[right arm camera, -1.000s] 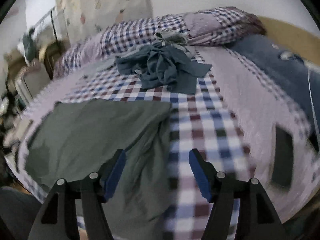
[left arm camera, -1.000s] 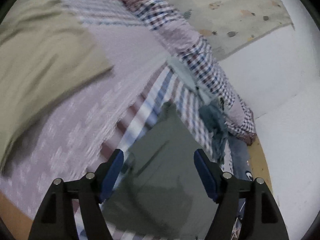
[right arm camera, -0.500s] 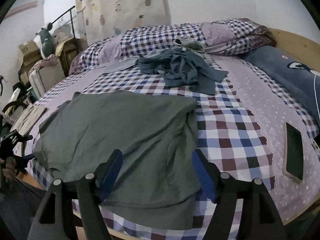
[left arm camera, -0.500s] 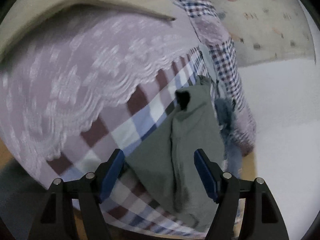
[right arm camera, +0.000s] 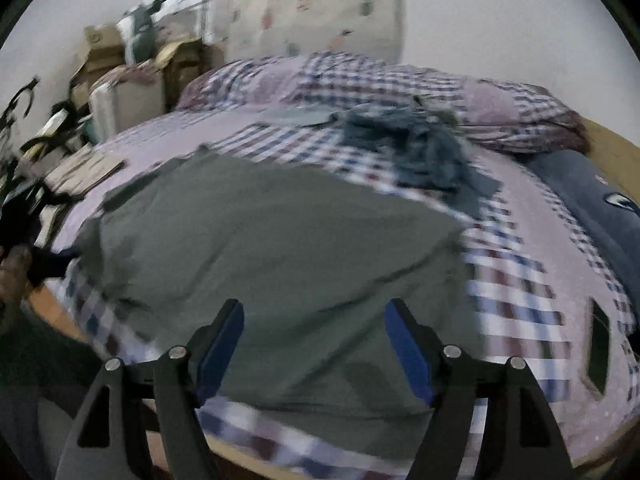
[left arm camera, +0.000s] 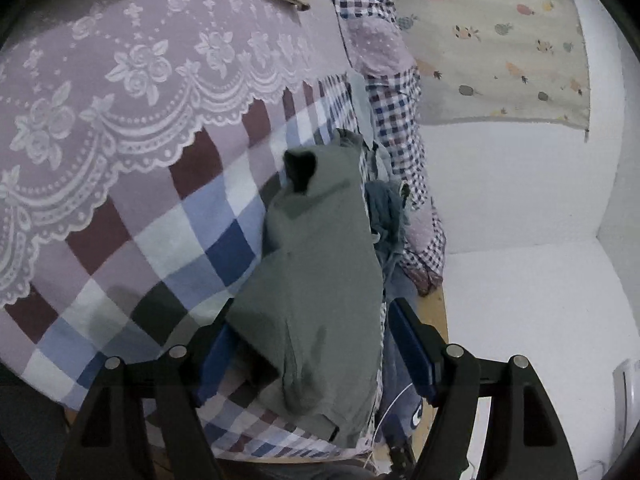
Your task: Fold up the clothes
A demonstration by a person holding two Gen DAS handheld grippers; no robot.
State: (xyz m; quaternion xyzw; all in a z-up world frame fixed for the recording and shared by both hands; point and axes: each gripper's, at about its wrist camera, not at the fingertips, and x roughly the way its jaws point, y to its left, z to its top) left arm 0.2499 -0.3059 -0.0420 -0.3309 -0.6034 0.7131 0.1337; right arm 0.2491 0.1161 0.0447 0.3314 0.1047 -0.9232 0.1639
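A heap of blue clothes (right arm camera: 424, 152) sits toward the far edge of the bed (right arm camera: 520, 280), just before the checked pillows (right arm camera: 360, 80). A dark phone (right arm camera: 598, 346) lies near the right edge, with a navy blanket (right arm camera: 592, 200) beyond it. The grey-green shirt (right arm camera: 280, 248) lies spread over the checked sheet by the near edge, wrinkled at its left side. Left gripper (left arm camera: 312, 348) straddles the shirt's corner, jaws wide apart; right gripper (right arm camera: 314, 344) hovers over the hem, jaws spread, holding nothing.
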